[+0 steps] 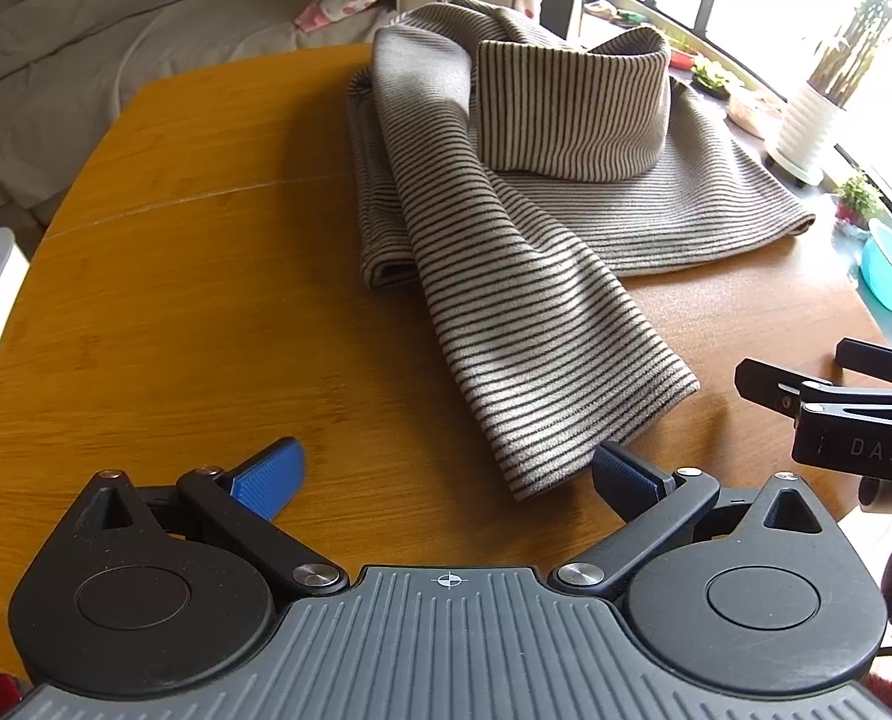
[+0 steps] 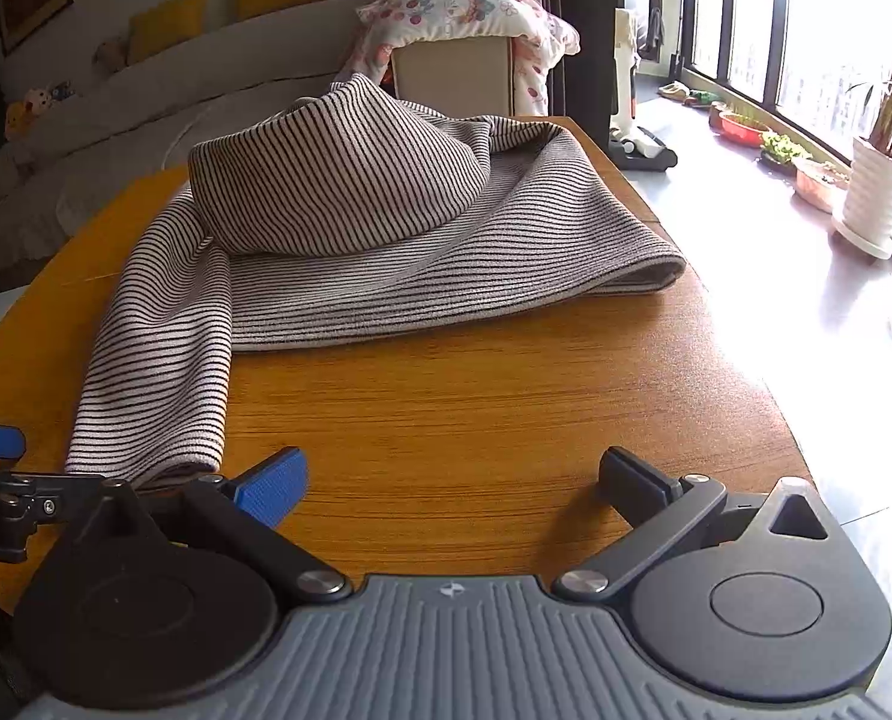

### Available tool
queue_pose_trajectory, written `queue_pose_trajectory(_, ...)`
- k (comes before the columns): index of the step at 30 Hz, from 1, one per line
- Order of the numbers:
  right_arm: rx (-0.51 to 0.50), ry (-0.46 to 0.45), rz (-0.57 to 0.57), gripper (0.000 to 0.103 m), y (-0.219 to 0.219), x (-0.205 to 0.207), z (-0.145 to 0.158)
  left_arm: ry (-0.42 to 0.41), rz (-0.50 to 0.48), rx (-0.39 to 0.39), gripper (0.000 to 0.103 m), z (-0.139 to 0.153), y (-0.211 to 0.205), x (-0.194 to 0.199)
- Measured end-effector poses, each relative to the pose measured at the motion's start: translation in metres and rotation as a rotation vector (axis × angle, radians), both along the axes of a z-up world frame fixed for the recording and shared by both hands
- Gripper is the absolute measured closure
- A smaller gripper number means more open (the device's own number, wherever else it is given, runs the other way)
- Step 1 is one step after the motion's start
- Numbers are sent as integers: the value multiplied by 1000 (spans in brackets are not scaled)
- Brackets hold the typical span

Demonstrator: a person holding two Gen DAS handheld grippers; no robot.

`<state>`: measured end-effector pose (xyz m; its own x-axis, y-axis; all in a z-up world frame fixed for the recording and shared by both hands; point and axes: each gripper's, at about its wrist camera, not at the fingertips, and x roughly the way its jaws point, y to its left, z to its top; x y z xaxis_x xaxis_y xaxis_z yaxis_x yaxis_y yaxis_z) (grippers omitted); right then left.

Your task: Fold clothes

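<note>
left gripper (image 1: 446, 480) wide open; right gripper (image 2: 452, 480) wide open; striped garment (image 1: 524, 228) unheld

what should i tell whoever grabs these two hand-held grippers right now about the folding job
Left hand-held gripper: open, holding nothing, low over the wooden table, with the sleeve end just ahead of its right finger.
Right hand-held gripper: open, holding nothing, over bare table to the right of that sleeve.
Striped sweater: lies across the far part of the table, one sleeve trailing toward you, another part bunched in a hump on top.
Done: body looks partly folded.
Left: likely fold the long sleeve in, flatten the hump, finish folding.
</note>
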<state>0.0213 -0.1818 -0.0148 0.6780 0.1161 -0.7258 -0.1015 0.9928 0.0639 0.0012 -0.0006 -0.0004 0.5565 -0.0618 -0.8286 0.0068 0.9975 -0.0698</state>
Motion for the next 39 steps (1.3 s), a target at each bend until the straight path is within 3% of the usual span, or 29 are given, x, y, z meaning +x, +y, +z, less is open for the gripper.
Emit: queue_pose_trajectory(39,-41,-11,6,0,5,4,-2,7,-4,8,0,-1,0,1)
